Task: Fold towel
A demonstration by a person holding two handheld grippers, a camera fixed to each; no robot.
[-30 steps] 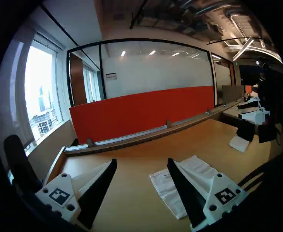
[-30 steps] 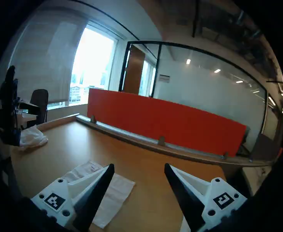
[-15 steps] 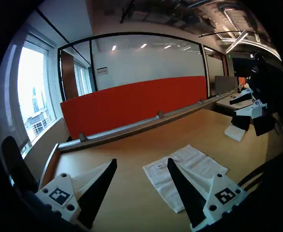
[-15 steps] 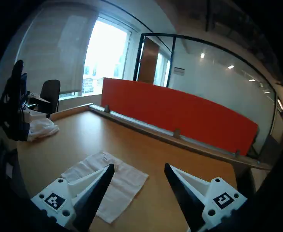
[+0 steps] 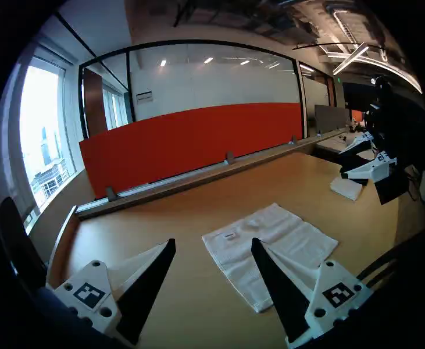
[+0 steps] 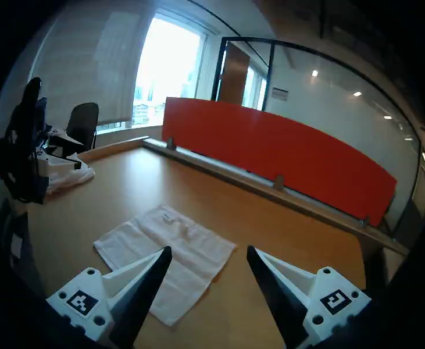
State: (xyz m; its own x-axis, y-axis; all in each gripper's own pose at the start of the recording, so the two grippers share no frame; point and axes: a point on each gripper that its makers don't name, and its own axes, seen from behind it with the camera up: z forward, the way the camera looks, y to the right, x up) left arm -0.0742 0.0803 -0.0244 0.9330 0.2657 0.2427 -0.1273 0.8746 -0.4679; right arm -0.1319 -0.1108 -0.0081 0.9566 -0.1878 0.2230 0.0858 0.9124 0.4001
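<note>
nothing legible: the towel (image 5: 277, 224) tag (image 5: 228, 235) and the wall sign (image 5: 143, 97) are too small to read.

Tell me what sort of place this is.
Probably an office: a long wooden desk with a red divider screen, a glass-walled room behind it, and a black office chair by the window.

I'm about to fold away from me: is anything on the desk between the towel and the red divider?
Nothing: in the right gripper view the desk between towel and red divider is bare wood; the left gripper view agrees.
</note>
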